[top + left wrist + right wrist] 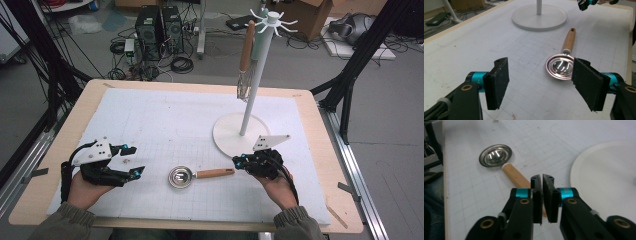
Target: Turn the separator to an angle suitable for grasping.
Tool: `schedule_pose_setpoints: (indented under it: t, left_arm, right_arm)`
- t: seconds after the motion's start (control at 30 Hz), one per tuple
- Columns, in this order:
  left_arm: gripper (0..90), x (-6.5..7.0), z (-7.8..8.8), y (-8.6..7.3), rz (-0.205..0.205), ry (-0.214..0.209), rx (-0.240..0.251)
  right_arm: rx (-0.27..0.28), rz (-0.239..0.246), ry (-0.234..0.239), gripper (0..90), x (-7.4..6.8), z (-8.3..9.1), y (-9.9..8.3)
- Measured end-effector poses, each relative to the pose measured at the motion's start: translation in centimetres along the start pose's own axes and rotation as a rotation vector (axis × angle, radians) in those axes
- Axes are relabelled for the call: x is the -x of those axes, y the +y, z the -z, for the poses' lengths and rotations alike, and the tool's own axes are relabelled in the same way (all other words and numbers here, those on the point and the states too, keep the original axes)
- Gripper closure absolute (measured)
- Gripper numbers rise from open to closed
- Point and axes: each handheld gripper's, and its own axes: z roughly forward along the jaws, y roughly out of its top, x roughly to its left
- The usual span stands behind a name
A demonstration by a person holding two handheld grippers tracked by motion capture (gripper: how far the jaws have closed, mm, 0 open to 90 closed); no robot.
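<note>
We clench our right tool [541, 195] on the ladle [192, 176] handle's end; our left tool [127, 160], released, sits at the ladle's nine o'clock.

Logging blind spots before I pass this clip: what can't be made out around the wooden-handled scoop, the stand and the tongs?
- Right gripper view: the shut right tongs hide the far end of the scoop handle; contact cannot be told.
- Left gripper view: the top edge cuts off the stand pole; a pad of the open left tongs covers part of the scoop's rim.
- High view: the whisk hanging on the stand is too small to show which hook holds it.
</note>
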Motion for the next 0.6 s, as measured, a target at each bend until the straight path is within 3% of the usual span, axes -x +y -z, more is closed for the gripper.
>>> schedule_pose_setpoints:
  t: [0.37,0.6]
  left_arm:
    - [30.8,0.0,-0.1,0.0,-0.004,-0.001,-0.008]
    - [30.9,0.1,-0.1,0.0,-0.004,-0.005,-0.007]
  right_arm:
    - [-0.098,-0.051,-0.040,89.3,0.8,-2.5,-1.9]
    - [-0.129,-0.094,-0.059,89.3,1.4,-3.4,-2.8]
